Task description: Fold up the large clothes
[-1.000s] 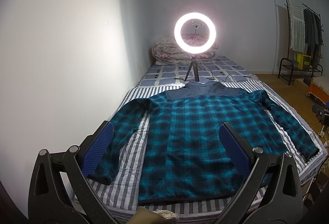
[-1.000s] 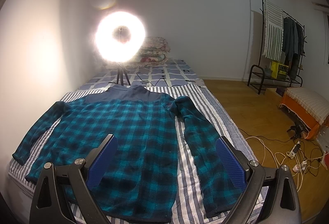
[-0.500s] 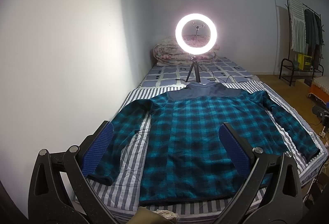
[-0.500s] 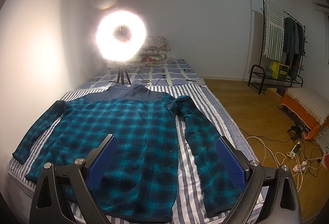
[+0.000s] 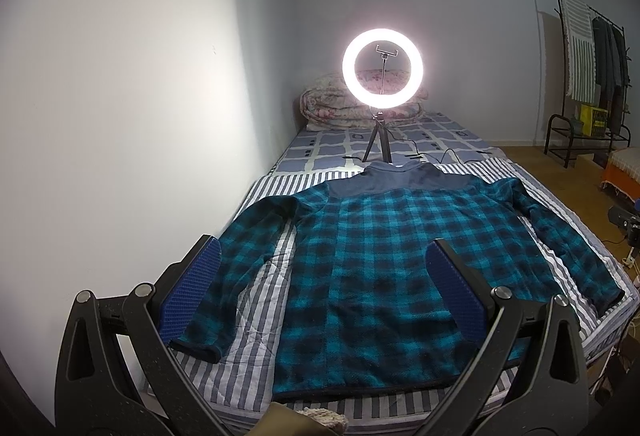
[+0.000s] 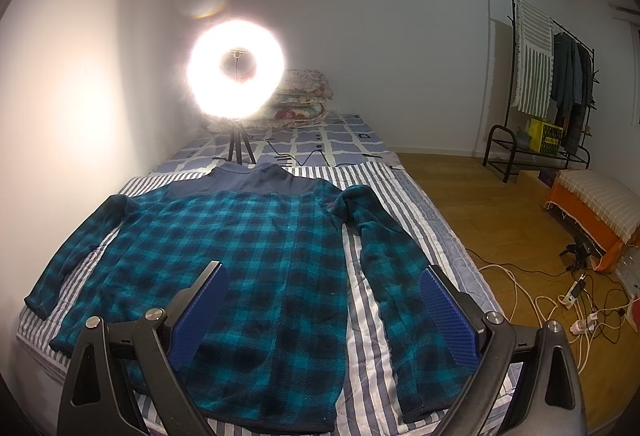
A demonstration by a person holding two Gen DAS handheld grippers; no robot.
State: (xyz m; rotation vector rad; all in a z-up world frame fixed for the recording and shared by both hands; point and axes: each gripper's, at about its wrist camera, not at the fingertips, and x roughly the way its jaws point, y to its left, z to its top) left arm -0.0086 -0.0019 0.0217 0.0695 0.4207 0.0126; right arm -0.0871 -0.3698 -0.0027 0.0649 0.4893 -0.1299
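Left gripper (image 5: 324, 280) fingers spread wide, holding nothing; right gripper (image 6: 326, 296) likewise wide, empty; teal plaid shirt (image 5: 384, 268) flat on striped bed (image 5: 256, 300), ahead of and below both finger pairs, sleeves out; ring light (image 5: 382, 71) beyond collar.
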